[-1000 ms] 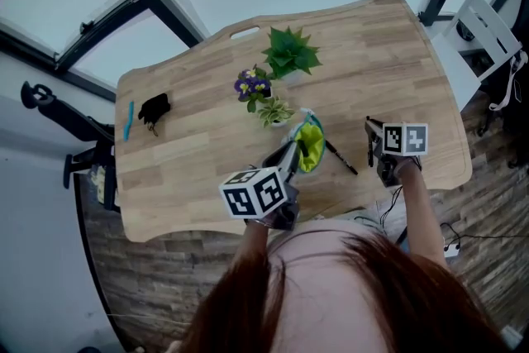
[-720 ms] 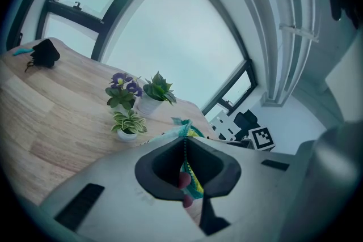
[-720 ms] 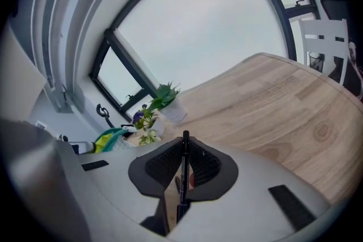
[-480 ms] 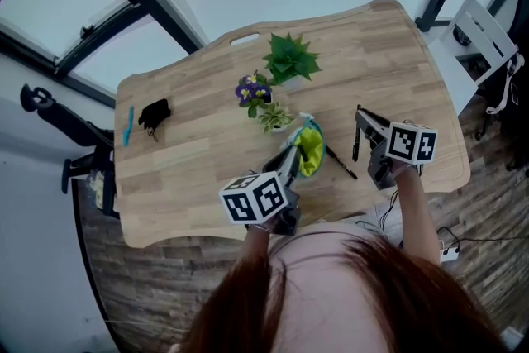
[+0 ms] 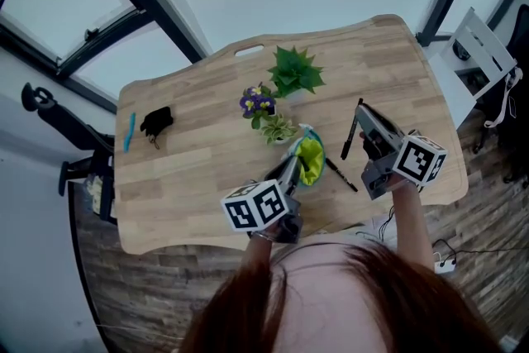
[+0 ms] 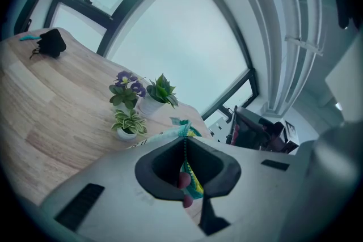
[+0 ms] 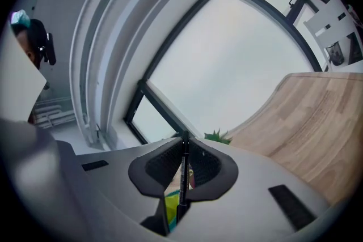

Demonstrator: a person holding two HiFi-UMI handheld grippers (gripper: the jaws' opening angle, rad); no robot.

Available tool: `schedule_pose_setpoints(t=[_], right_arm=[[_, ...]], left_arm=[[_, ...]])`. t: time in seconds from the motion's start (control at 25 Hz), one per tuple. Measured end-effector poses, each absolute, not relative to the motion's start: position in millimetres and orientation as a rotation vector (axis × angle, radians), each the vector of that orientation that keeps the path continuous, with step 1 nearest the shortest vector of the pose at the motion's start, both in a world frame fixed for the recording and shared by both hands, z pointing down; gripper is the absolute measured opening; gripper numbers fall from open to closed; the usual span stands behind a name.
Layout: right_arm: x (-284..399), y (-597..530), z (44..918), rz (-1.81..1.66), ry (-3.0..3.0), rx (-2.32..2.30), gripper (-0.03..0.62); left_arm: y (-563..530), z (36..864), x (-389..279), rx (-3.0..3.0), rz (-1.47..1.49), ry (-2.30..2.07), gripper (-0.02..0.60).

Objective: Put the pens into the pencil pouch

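Observation:
A yellow-green pencil pouch [image 5: 310,153] with a teal zip stands at the table's front middle. My left gripper [image 5: 291,167] is shut on its edge; in the left gripper view the pouch's zip edge [image 6: 185,144] is pinched between the pads. My right gripper [image 5: 361,121] is lifted right of the pouch and is shut on a black pen [image 5: 352,131], which hangs from its tip. In the right gripper view that pen [image 7: 184,173] stands upright between the pads. A second black pen [image 5: 340,174] lies on the wooden table [image 5: 198,169] just right of the pouch.
Three small potted plants stand behind the pouch: a purple-flowered one [image 5: 257,104], a spiky green one [image 5: 295,72] and a striped-leaf one [image 5: 278,129]. A black clump [image 5: 155,122] and a blue pen [image 5: 130,131] lie at the table's left end. A white rack [image 5: 488,54] stands off the right end.
My right gripper has risen from the table top with the black pen in it and tipped toward level. The left gripper and the pouch have stayed put.

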State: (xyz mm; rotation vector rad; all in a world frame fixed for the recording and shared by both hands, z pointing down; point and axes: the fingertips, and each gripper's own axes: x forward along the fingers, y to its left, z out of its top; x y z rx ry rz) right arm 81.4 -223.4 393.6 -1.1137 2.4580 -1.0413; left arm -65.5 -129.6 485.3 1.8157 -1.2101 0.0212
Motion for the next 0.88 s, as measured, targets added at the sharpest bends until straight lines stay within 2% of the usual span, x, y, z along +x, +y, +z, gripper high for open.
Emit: schedule_pose_setpoints(t=[0.44,0.88], right_arm=[[43.5,-214.3,353.9,-0.853,2.373,-0.988,0.032],[4.1,-202.3,386.8,-0.750,2.541,-0.966,0.032]], left_arm=[[-132.1,486.7,-71.0,1.767,-0.047,-1.202,0.012],[-130.8,489.0,-69.5,1.755,-0.053,-1.197,0.012]])
